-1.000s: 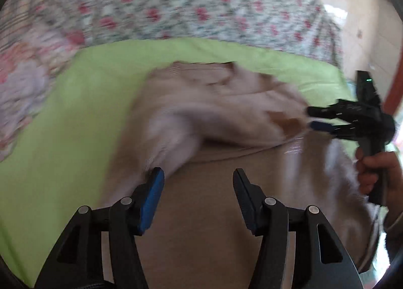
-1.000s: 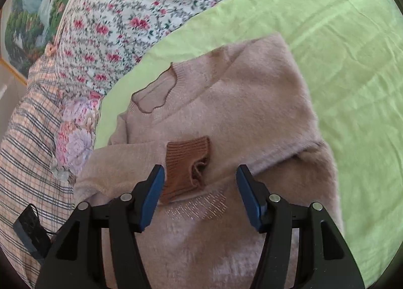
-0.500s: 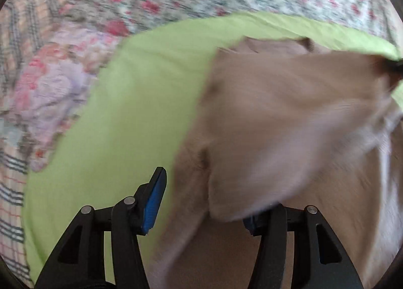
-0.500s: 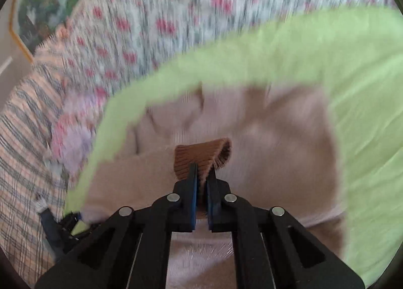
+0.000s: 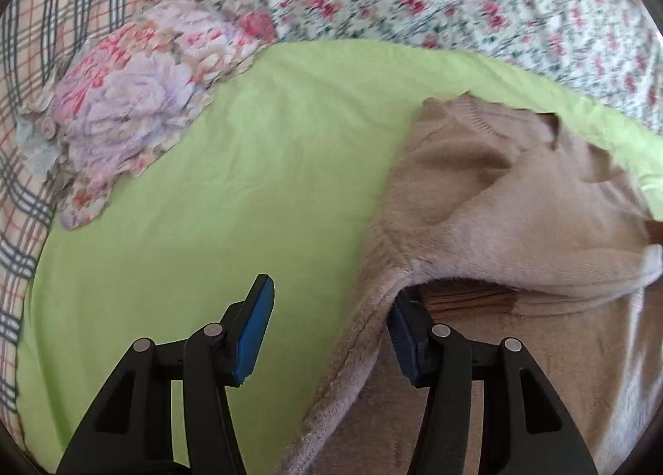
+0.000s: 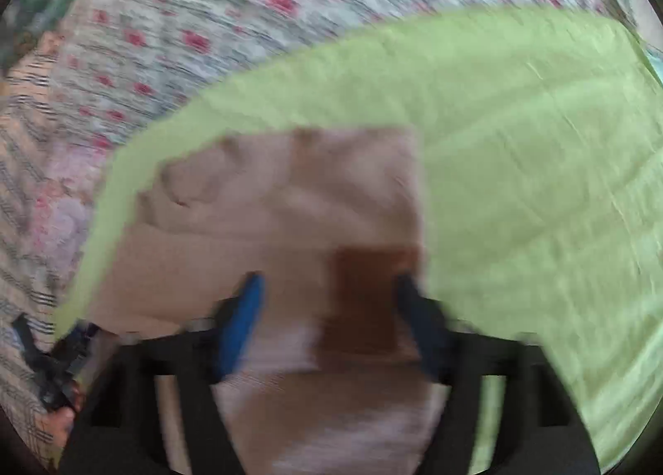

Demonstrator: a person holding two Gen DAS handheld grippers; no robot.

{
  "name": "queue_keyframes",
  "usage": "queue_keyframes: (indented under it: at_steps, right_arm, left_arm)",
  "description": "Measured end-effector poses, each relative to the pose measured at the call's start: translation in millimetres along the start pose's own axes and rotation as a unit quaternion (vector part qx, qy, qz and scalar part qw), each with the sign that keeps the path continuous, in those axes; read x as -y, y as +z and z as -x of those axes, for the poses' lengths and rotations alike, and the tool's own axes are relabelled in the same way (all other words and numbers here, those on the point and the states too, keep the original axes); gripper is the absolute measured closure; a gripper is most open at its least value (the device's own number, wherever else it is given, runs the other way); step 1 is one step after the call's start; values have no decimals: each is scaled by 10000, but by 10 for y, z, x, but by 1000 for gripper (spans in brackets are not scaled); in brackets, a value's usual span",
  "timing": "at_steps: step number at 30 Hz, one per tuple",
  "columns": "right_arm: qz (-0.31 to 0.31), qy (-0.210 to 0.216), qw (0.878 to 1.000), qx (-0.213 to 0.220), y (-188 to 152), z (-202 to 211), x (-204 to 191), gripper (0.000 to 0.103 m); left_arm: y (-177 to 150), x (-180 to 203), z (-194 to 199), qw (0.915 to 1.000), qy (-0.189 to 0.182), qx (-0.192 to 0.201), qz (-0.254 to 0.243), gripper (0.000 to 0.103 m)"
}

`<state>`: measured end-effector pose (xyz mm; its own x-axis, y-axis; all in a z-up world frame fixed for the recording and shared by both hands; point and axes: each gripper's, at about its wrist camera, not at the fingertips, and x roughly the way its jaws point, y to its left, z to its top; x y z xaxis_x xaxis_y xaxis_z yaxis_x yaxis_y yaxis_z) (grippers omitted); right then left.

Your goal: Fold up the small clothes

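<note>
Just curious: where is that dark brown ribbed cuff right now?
In the right wrist view the dark brown ribbed cuff lies on the fuzzy beige sweater, by the right-hand jaw, near the green sheet.

A fuzzy beige sweater (image 5: 518, 235) lies on the green sheet (image 5: 248, 185), 1 sleeve folded across its chest, the brown ribbed cuff (image 6: 369, 301) lying on top.

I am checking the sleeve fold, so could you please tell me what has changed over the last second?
The right gripper shut on the sweater's dark brown ribbed cuff, carried it rightward to the sweater's edge, and now stands open, cuff released. The left gripper swung left over the lime green sheet, open throughout. The beige fuzzy knit sweater stayed on the sheet.
</note>
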<state>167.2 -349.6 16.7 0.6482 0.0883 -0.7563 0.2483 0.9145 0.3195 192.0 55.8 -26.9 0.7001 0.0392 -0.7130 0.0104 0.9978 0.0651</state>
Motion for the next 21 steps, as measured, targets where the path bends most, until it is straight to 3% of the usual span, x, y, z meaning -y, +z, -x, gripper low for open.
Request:
queue_keyframes:
  at_steps: [2,6,9,11,13,15,18,21]
  right_arm:
    - [399,508,9977,-215,124,-165,-381,20]
    - [940,1912,9720,-992,362,-898,-1211,20]
    - [1161,2113,9547,-1745,509,-1523,-1496,20]
    - [1343,1965,9470,-2159,539,-1828,-1603,20]
    - [1595,1976,9292,-2684,517,-2082,-1745,20]
    - [1687,2527,9006,-3108,466,-2191,-1947,21]
    - [1868,2895,8828,-3194,455,-2306,-2220,21]
    - [1631,3404,8809,-2856,565,-2455,-2454,23]
  left_arm:
    - [4,53,20,9998,-47,70,-160,48]
    - [-10,-24,-68,10000,-5,-68,41,48]
    - [-21,-164,-123,9990,-211,-161,359,48]
    - [-40,-220,-131,9981,-326,-155,502,48]
    - [-59,-239,-139,9975,-387,-155,579,48]
    - [-73,-261,-139,9967,-432,-142,669,48]
    - [-85,-320,-144,9945,-553,-135,879,48]
    - [-98,-384,-148,9920,-633,-144,1083,48]
